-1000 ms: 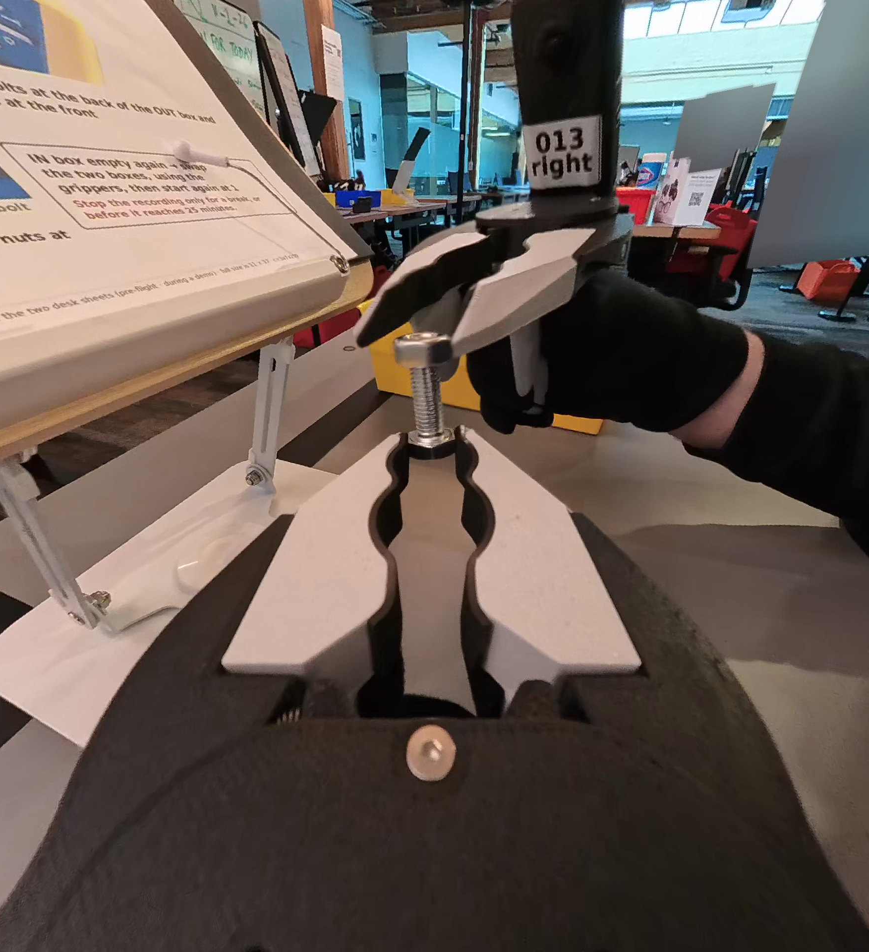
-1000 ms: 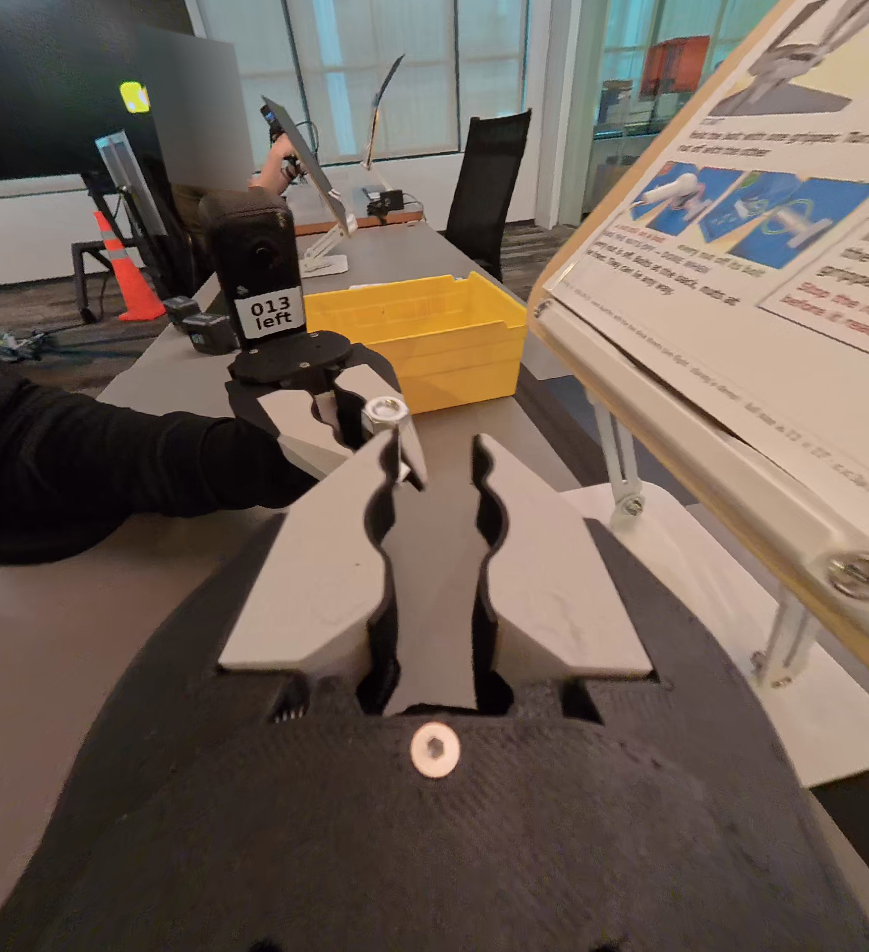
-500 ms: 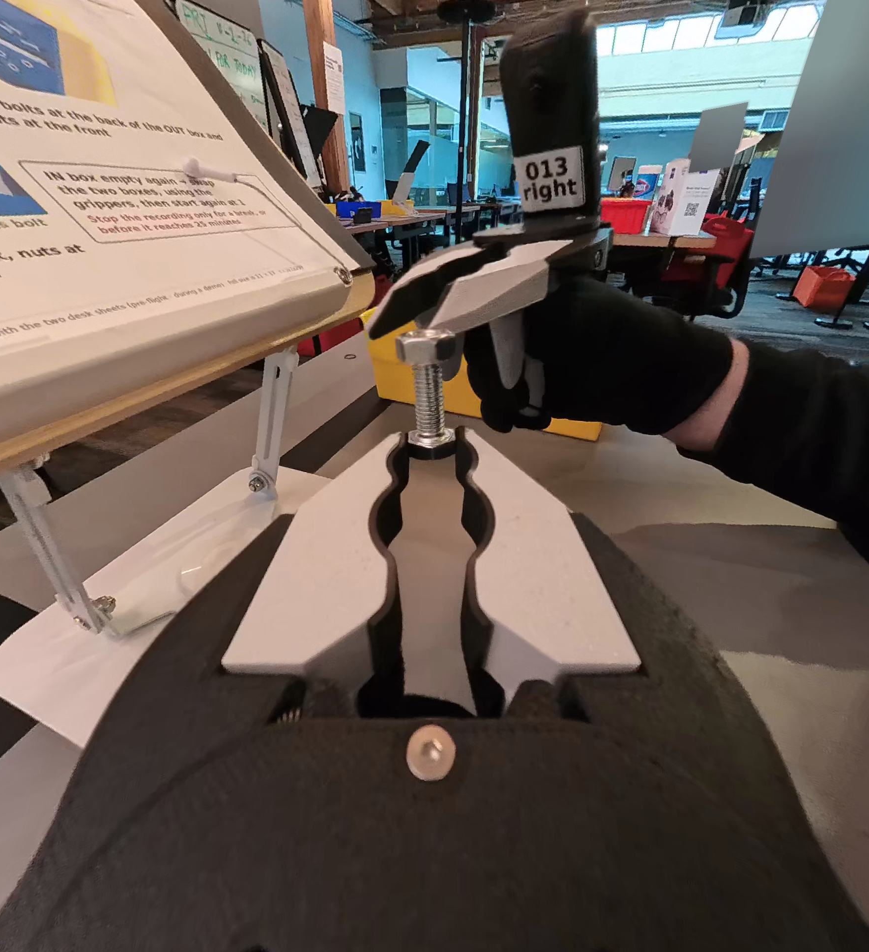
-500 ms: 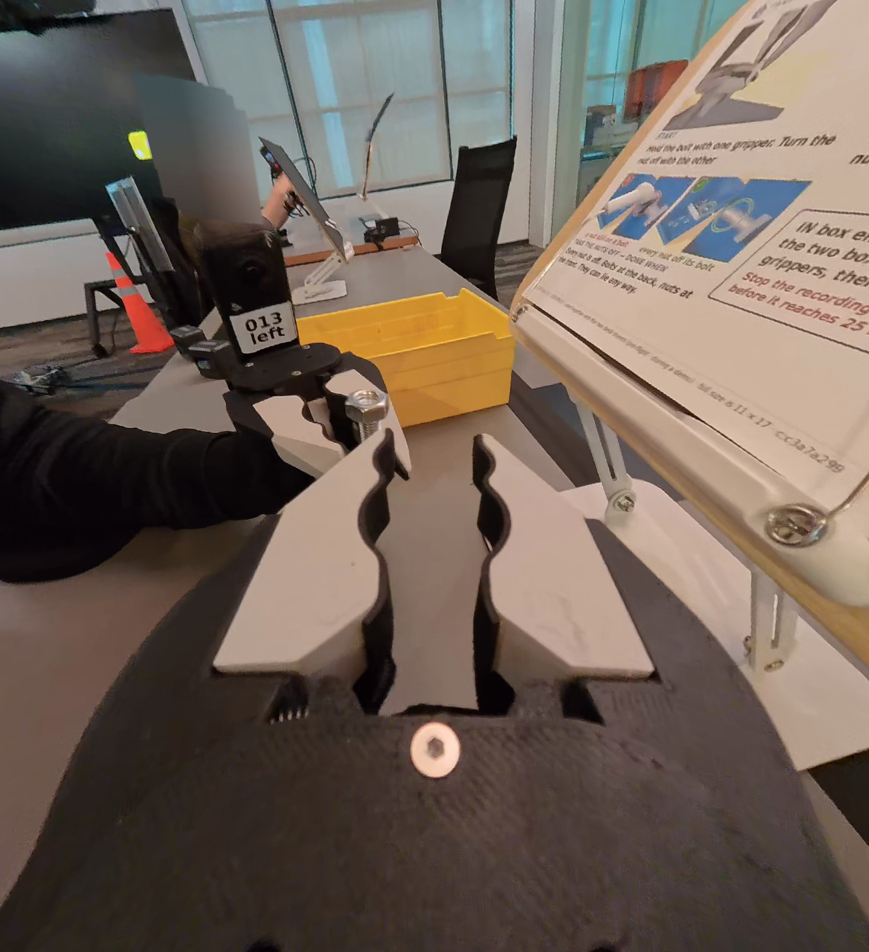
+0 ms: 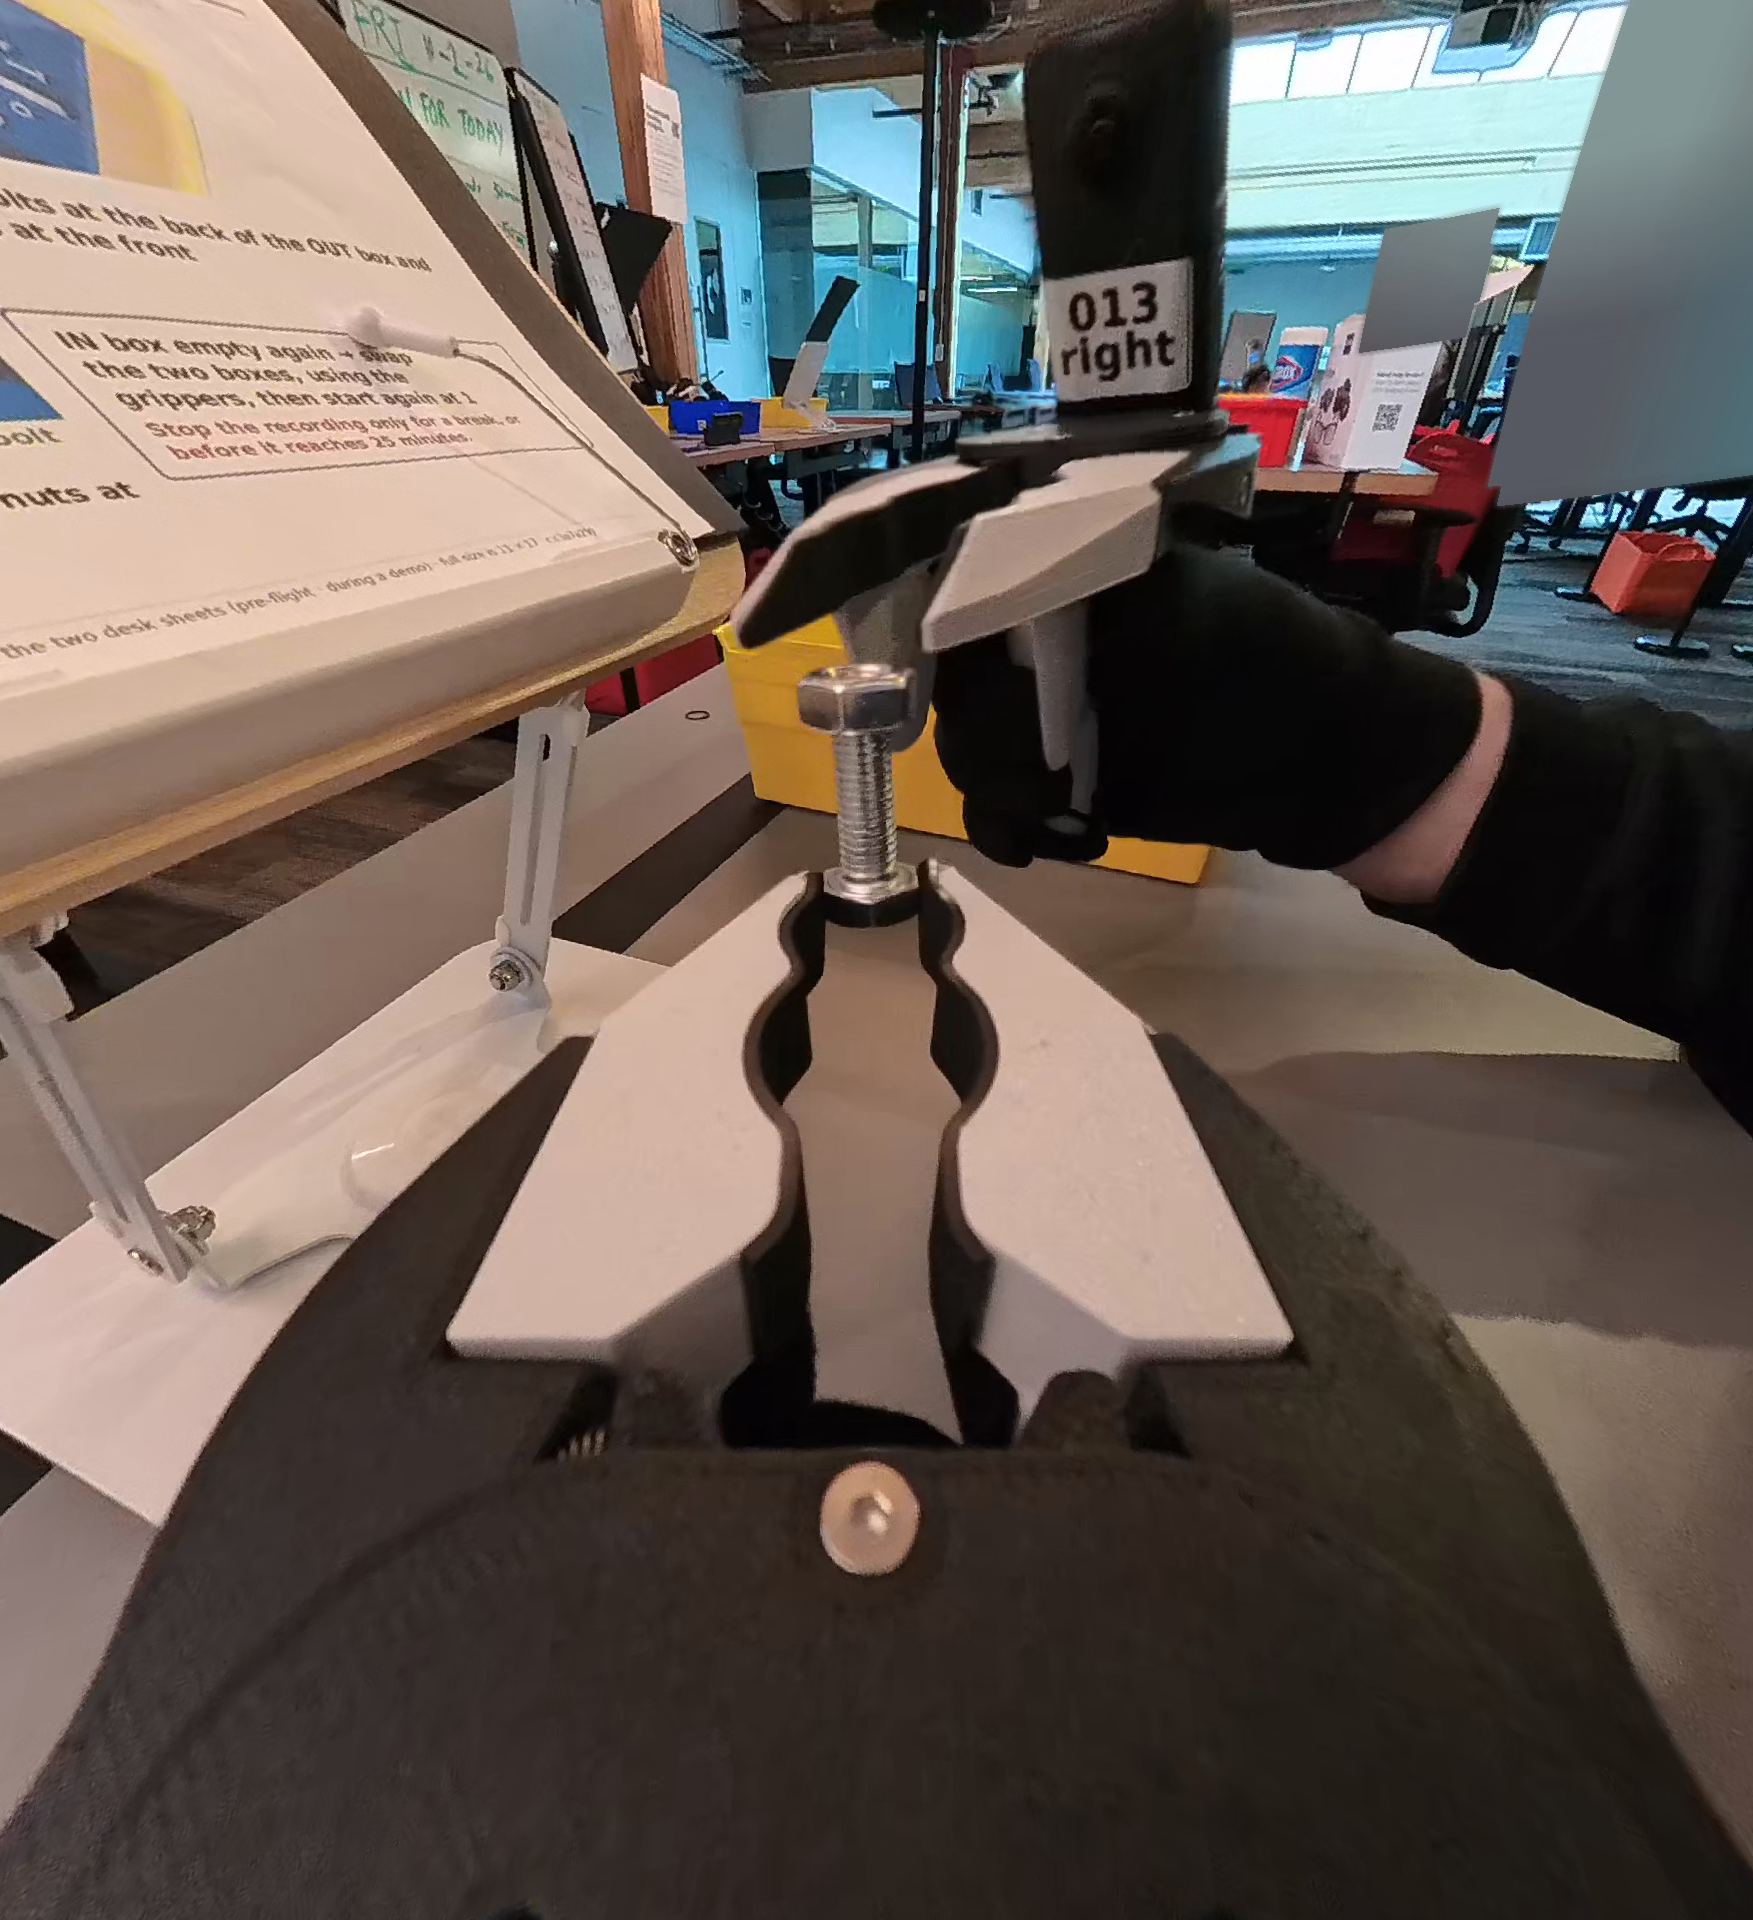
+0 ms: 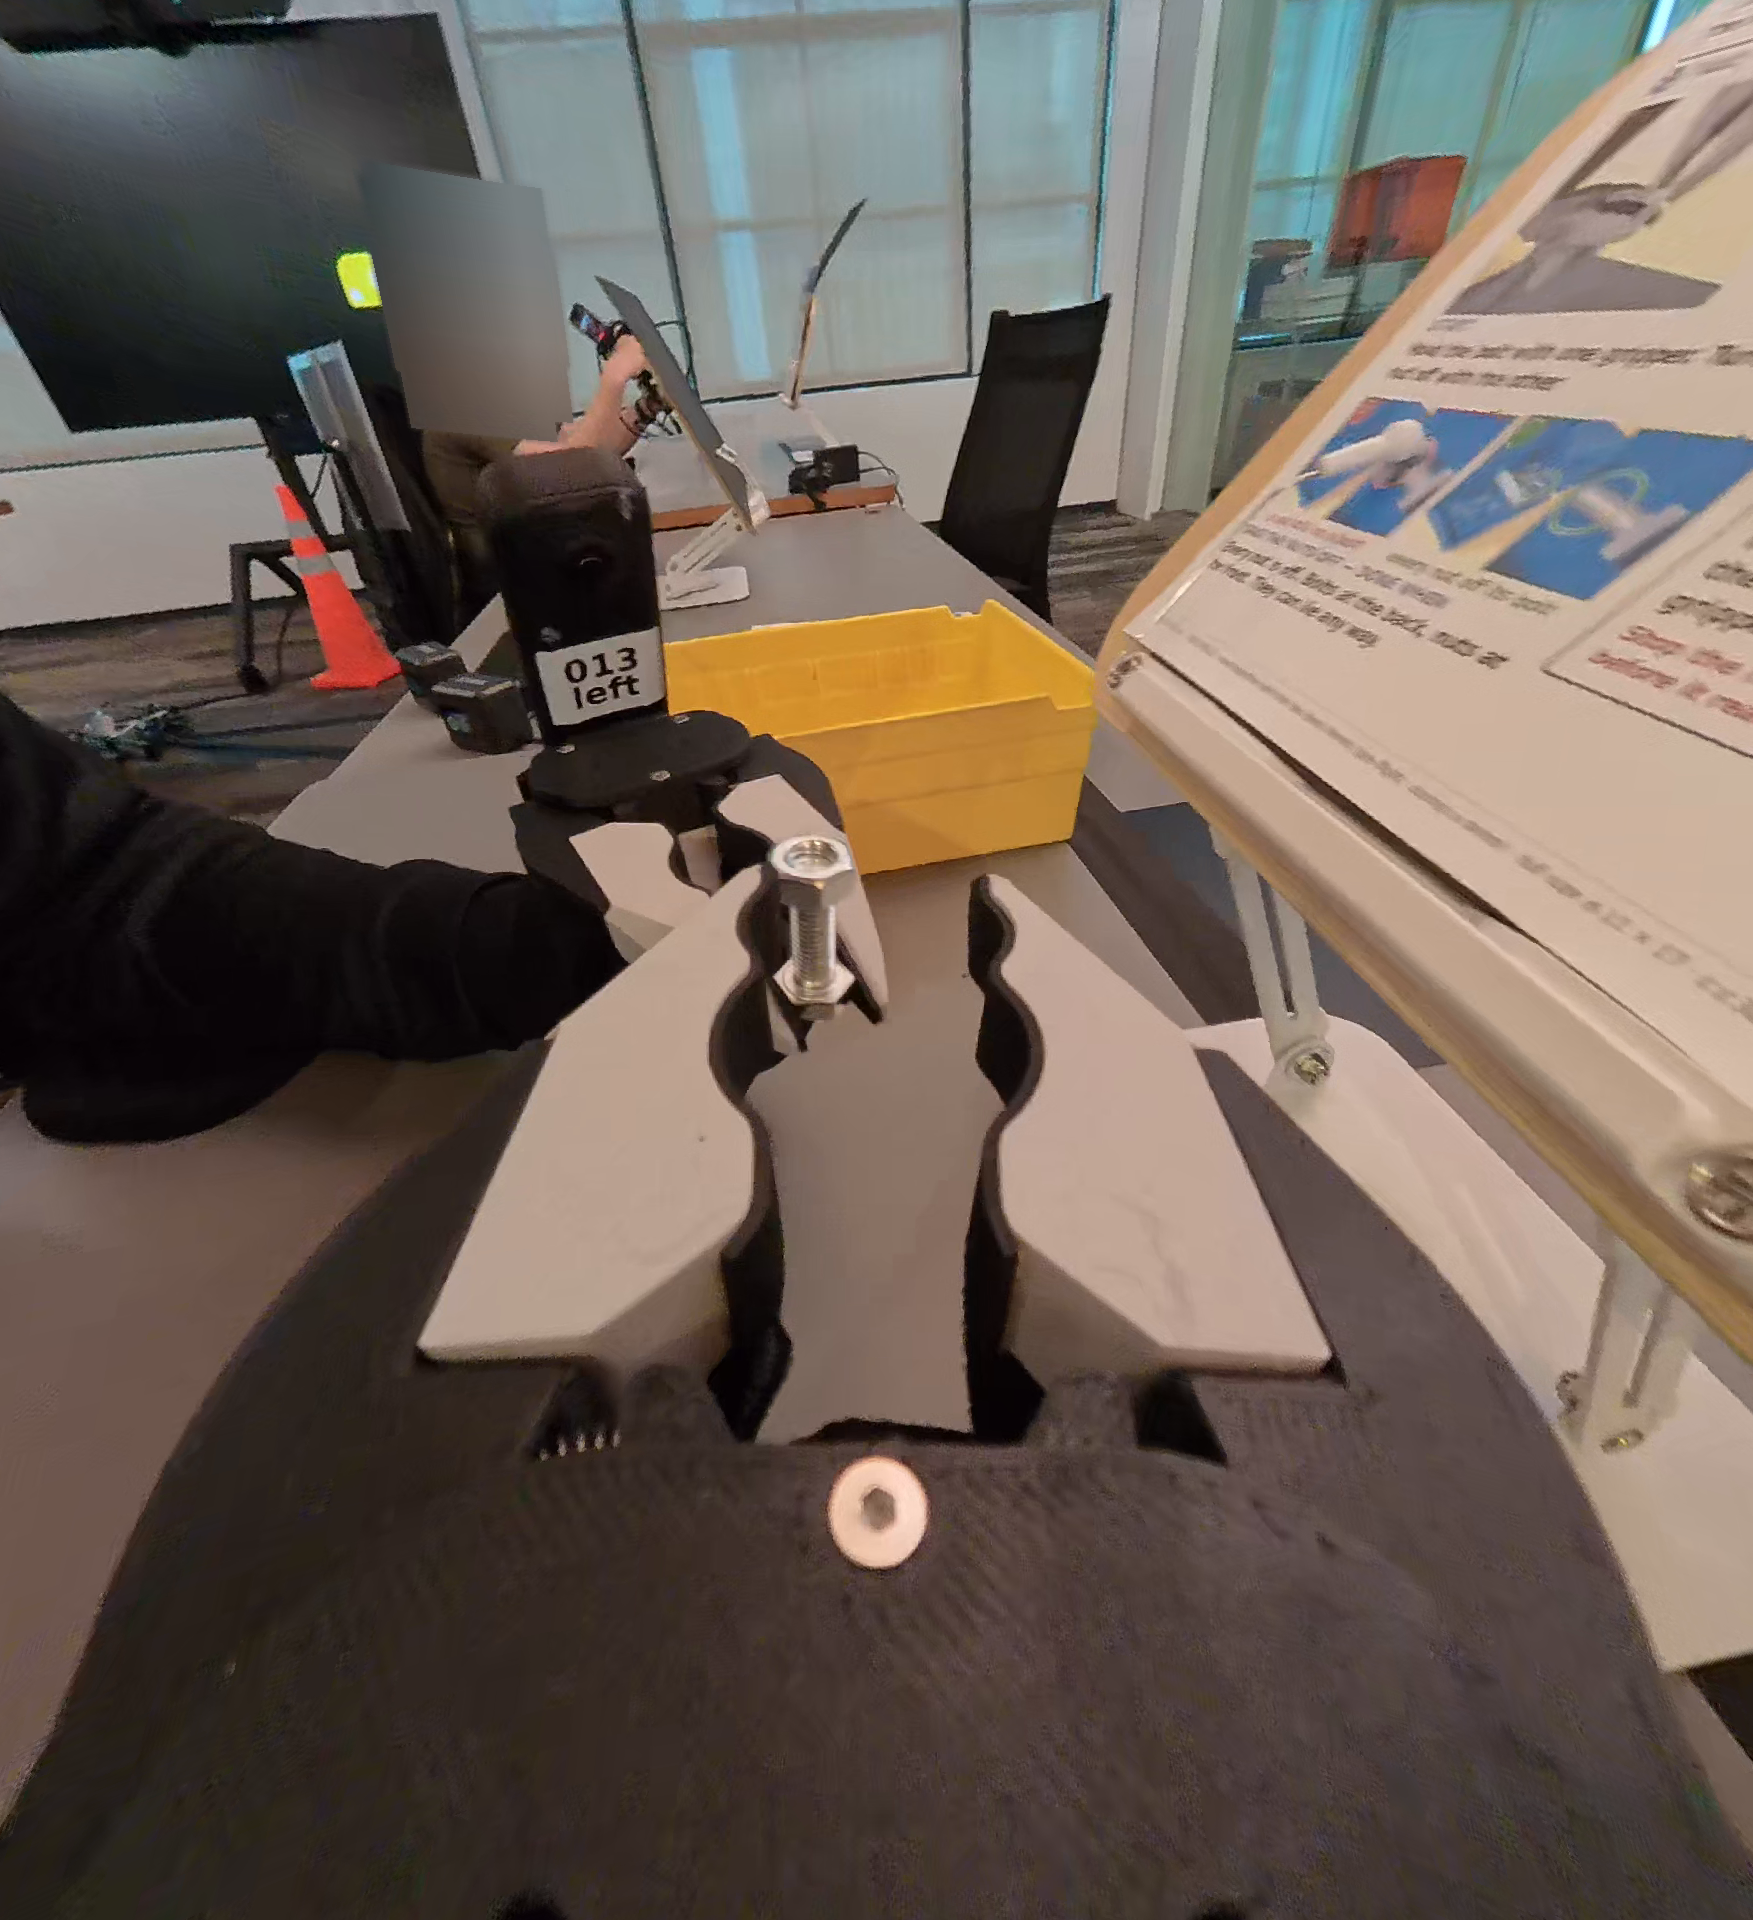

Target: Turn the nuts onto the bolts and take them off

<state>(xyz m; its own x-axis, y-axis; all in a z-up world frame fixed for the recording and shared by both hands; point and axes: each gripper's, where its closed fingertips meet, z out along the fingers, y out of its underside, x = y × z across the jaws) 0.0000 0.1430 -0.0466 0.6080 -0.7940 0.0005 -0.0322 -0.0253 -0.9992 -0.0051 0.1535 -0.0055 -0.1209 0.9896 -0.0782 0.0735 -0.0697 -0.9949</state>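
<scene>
A silver bolt (image 5: 867,800) stands upright, its hex head at the bottom and a nut (image 5: 856,698) at the top of its thread. My left gripper (image 5: 870,896) is shut on the bolt's head at the fingertips. My right gripper (image 5: 846,623), held by a black-gloved hand, is open and hangs just above the nut, not gripping it. In the right wrist view the right gripper (image 6: 867,894) is open, with the nut (image 6: 810,868) beside its left fingertip. There the bolt (image 6: 807,940) rises from the left gripper (image 6: 820,1003).
A yellow bin (image 6: 882,748) stands on the grey table behind the grippers; it also shows in the left wrist view (image 5: 778,665). A tilted board with an instruction sheet (image 5: 228,416) on a white stand (image 5: 228,1195) is close beside them.
My right gripper has lifted off the nut and now hangs just above it, still open. The left gripper keeps hold of the bolt.
</scene>
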